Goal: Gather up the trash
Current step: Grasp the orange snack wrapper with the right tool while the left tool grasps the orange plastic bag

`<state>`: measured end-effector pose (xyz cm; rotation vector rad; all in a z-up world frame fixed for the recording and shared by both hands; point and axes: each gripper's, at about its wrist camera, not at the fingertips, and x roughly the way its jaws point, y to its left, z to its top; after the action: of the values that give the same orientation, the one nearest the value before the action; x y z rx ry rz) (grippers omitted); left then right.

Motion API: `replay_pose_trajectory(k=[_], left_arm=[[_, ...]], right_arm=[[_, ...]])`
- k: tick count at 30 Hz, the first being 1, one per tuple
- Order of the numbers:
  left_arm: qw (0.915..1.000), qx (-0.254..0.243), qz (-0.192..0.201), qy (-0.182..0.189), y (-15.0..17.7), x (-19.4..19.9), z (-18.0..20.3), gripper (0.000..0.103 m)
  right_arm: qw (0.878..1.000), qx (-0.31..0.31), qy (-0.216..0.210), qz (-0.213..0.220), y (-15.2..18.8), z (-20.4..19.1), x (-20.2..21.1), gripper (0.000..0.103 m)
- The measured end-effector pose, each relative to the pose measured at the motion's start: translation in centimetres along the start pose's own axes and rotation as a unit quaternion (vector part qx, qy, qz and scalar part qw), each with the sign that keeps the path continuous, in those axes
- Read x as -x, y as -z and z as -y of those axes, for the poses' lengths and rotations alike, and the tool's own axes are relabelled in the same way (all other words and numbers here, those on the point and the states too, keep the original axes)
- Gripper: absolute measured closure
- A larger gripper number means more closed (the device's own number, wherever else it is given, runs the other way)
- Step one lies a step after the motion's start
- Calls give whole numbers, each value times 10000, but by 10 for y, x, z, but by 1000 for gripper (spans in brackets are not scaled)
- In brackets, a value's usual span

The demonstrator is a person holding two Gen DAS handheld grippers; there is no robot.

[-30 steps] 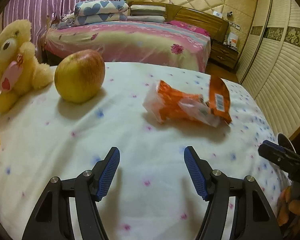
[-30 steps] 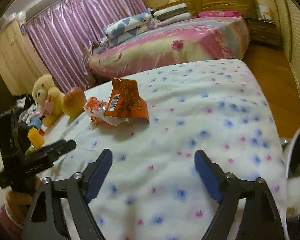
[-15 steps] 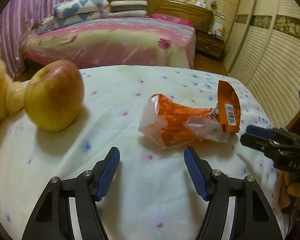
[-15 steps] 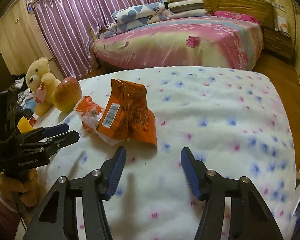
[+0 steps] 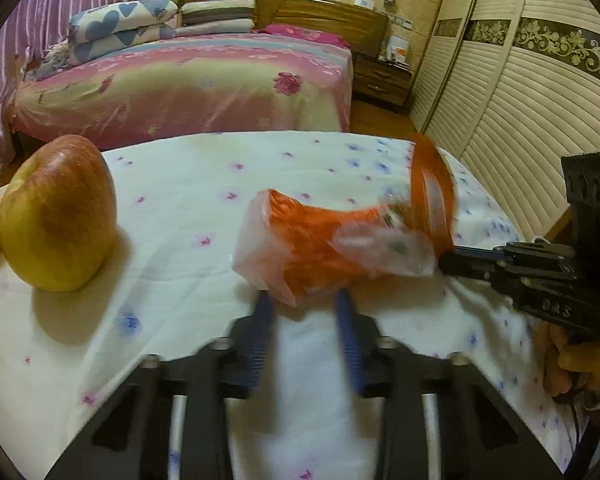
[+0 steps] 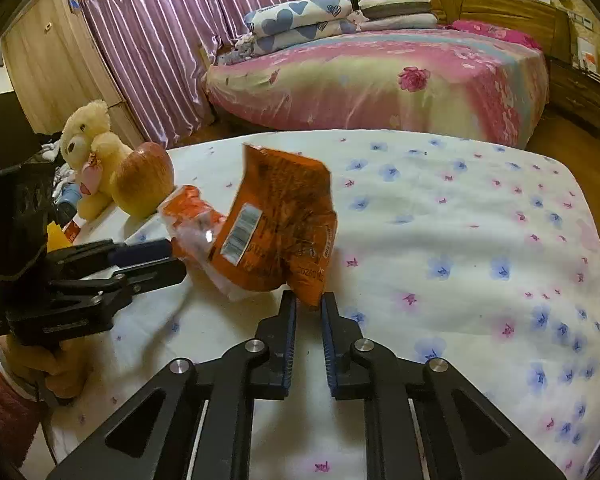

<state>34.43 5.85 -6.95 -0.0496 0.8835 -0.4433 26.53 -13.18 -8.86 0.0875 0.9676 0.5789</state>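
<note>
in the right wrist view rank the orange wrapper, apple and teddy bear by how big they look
1. orange wrapper, clearly largest, though nearest the camera
2. teddy bear and apple: look alike, the bear partly hidden behind the apple; unranked

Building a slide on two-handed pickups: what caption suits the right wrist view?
Right gripper pinches the orange snack wrapper's corner while the left gripper grips its other end.

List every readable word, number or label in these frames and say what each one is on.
"DAS": on the body of the right tongs, seen in the left wrist view.
Orange wrapper: a barcode label, a sideways number that looks like "20240...", and other print, all too blurred to read reliably.
Left tongs: embossed lettering, illegible.
</note>
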Motion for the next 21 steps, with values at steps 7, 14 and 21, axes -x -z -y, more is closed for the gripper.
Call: replay_pose_trajectory(k=[7,14,21], left_arm=[[9998,-131,37,107,7,11,4,91],[9995,42,148,-264,-2,14,-9,40],[9988,403,277,53,-18,7,-9,24]], right_arm=[[9997,-245,-71,66,9,7,11,103],[9988,-461,-80,166,21,14,30,103],[9955,-902,-186,241,34,31,37,103]])
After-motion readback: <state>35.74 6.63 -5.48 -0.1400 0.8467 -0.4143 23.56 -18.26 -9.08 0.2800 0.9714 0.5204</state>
